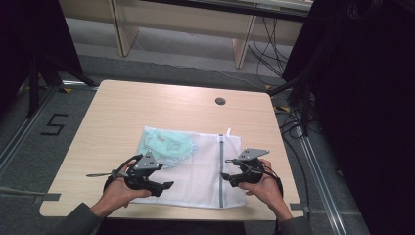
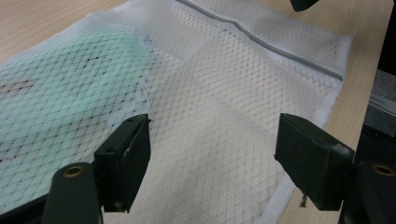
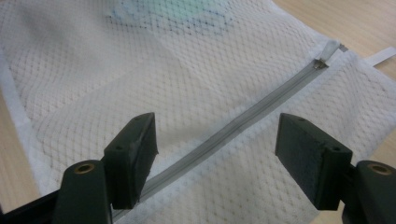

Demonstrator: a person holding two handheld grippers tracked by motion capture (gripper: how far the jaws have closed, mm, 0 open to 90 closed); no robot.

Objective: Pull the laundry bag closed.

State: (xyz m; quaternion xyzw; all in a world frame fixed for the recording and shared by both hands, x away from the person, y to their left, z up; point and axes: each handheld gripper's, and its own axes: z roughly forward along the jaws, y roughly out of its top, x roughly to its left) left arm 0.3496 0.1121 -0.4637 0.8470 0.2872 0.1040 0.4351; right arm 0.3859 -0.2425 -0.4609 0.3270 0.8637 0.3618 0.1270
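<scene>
The wooden table [image 1: 122, 112] carries a white mesh laundry bag [image 1: 195, 176] near its front edge, a pale green garment [image 1: 166, 146] inside at the bag's ten o'clock. The left gripper [image 1: 164, 186] hovers at the bag's eight o'clock, the right gripper [image 1: 226, 176] over its zipper [image 1: 221, 171] at three o'clock; both have jaws spread wide, empty.

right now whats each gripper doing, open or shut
left gripper: open, empty, over the white mesh laundry bag.
right gripper: open, empty, over the bag's grey zipper.

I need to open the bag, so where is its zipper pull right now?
The zipper pull sits at the far end of the grey zipper, on the mesh bag's right half, ahead of the open right gripper.
</scene>
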